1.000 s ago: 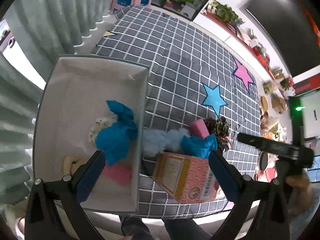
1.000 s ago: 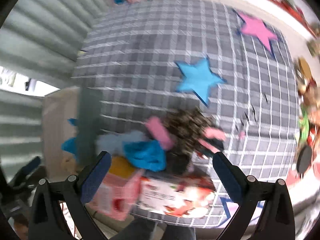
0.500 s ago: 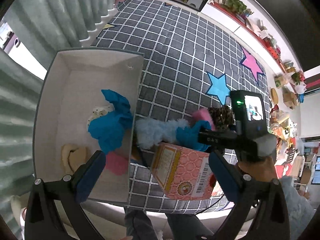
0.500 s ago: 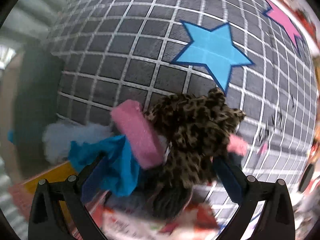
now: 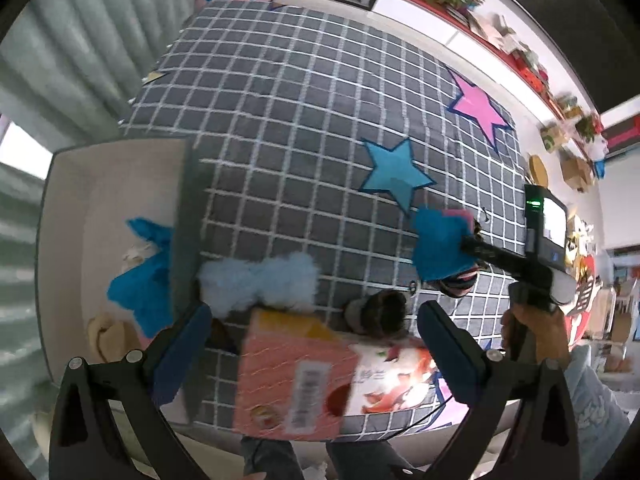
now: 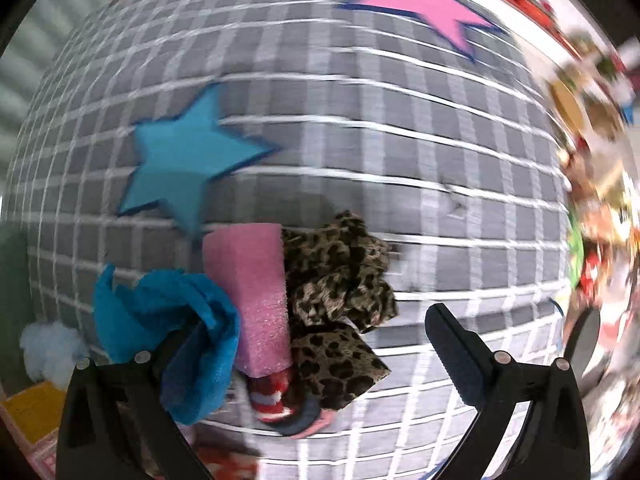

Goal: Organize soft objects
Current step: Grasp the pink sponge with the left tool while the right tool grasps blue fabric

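My right gripper [image 6: 322,356] is open around a heap of soft things on the grey checked cloth [image 6: 360,160]: a blue cloth [image 6: 168,312] draped over its left finger, a pink sponge [image 6: 256,296], a leopard-print fabric [image 6: 340,300] and a red-and-white striped piece [image 6: 272,396] underneath. In the left wrist view the right gripper [image 5: 468,248] carries the blue cloth [image 5: 436,248] at the right. My left gripper [image 5: 316,354] is open above a pink carton [image 5: 296,376]. A pale blue fluffy item [image 5: 256,284] lies against the white box [image 5: 68,208], which holds another blue cloth [image 5: 140,280] and a cream item [image 5: 104,332].
A dark furry thing [image 5: 380,312] lies next to the carton. A blue star [image 5: 394,178] and a pink star [image 5: 478,110] mark the cloth. A person's hand [image 5: 532,332] holds the right gripper's handle. Curtains hang left; cluttered shelves run along the right.
The right gripper went down into the heap. The blue cloth, sponge and leopard fabric have shifted right, away from the fluffy item and carton, uncovering the dark furry thing.
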The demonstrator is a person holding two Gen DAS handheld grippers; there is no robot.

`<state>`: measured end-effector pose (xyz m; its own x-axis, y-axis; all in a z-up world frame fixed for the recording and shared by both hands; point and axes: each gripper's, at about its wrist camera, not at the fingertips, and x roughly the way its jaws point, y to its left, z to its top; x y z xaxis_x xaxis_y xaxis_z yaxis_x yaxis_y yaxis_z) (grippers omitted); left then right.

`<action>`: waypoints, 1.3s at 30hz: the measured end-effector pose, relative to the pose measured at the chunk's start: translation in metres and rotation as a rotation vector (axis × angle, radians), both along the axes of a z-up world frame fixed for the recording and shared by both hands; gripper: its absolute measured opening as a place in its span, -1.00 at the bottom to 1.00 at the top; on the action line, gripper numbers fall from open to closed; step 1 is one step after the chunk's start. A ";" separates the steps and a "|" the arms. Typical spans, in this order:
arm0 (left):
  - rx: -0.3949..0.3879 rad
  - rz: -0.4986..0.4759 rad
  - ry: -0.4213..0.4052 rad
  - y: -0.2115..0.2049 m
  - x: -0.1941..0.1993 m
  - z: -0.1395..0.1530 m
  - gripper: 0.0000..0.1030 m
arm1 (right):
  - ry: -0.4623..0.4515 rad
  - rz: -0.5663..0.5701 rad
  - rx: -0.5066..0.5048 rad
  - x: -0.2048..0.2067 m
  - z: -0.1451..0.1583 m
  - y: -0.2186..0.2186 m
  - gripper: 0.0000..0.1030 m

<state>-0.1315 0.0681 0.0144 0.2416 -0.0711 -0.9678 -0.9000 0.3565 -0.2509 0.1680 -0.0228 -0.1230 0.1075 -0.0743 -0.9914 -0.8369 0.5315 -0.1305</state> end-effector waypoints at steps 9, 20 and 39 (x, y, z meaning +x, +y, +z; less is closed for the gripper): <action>-0.013 -0.115 0.002 -0.018 0.070 -0.007 0.99 | -0.069 -0.295 0.162 0.071 0.053 -0.076 0.99; -0.019 -0.229 0.064 -0.035 0.149 -0.035 0.99 | 0.088 -0.494 0.121 0.086 0.045 -0.158 0.99; -0.159 -0.311 0.079 -0.017 0.236 -0.151 0.87 | 0.209 -0.372 0.203 0.094 0.049 -0.158 0.99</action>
